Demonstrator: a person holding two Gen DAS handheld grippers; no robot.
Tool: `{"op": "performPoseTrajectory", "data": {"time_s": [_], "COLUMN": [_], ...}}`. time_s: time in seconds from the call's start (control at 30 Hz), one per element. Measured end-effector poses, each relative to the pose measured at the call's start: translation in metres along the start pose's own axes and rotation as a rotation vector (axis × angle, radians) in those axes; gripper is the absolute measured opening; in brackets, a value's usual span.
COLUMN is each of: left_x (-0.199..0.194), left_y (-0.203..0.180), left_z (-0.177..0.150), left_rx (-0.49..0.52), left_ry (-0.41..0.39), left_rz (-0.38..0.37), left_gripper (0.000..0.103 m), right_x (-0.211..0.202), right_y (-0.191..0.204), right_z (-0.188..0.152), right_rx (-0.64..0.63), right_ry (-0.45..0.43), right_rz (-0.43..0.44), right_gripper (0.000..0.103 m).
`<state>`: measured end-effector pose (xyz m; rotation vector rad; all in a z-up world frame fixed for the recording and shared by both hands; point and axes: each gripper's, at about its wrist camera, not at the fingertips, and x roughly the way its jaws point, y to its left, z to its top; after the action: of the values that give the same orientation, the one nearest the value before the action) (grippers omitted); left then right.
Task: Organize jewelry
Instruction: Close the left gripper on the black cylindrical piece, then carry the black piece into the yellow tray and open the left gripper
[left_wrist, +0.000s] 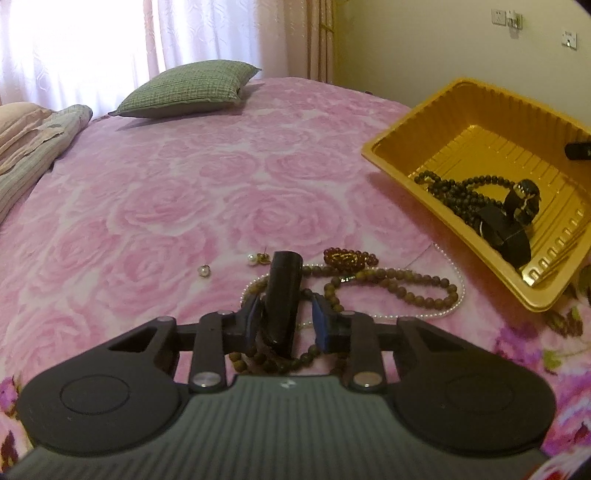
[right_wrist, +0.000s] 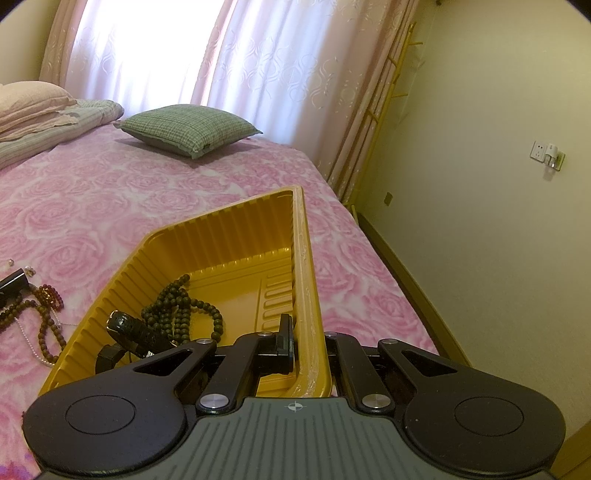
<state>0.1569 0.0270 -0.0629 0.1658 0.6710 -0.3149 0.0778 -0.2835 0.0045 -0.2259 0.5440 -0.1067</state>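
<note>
My left gripper (left_wrist: 286, 319) is low over the pink bedspread. A black strap (left_wrist: 282, 295) lies between its blue pads (left_wrist: 319, 321), with a small gap on each side. Under the strap is a brown bead necklace (left_wrist: 399, 284), tangled with a thin pearl chain (left_wrist: 443, 310) and a red bead bracelet (left_wrist: 347, 258). Two pearl earrings (left_wrist: 204, 271) lie to the left. My right gripper (right_wrist: 306, 332) is shut on the side wall of the gold plastic tray (right_wrist: 221, 236). The tray holds a dark bead necklace (right_wrist: 181, 306) and a black watch (right_wrist: 136, 332).
A green checked cushion (left_wrist: 188, 90) lies at the far side of the bed, and folded bedding (left_wrist: 33, 140) at the far left. The bed's right edge (right_wrist: 373, 258) drops off beside a cream wall. Curtains hang behind the bed.
</note>
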Motion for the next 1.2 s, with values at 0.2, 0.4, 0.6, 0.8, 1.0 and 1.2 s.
{"op": "performPoseTrajectory", "data": {"time_s": [0.2, 0.4, 0.6, 0.8, 1.0, 1.2], "left_x": [0.002, -0.003, -0.011, -0.018, -0.024, -0.027], "left_y": [0.0, 0.002, 0.002, -0.003, -0.013, -0.028], "left_z": [0.0, 0.005, 0.012, 0.023, 0.036, 0.05], "left_rx": [0.001, -0.015, -0.031, -0.043, -0.045, -0.049], "left_ry": [0.008, -0.002, -0.027, -0.046, -0.077, -0.105], "left_rz": [0.006, -0.009, -0.024, -0.057, -0.105, -0.16], "left_gripper": [0.019, 0.019, 0.018, 0.018, 0.018, 0.018], "right_x": [0.001, 0.0, -0.001, -0.001, -0.001, -0.001], "right_y": [0.0, 0.0, 0.001, 0.001, 0.001, 0.001], "right_z": [-0.001, -0.001, -0.001, -0.001, 0.0, 0.0], "right_rx": [-0.001, -0.001, -0.002, -0.002, -0.001, -0.001], "right_ry": [0.001, 0.001, -0.002, -0.003, -0.003, -0.004], "right_rz": [-0.002, -0.001, 0.001, 0.001, 0.001, 0.002], "right_gripper": [0.003, 0.003, 0.003, 0.003, 0.003, 0.003]}}
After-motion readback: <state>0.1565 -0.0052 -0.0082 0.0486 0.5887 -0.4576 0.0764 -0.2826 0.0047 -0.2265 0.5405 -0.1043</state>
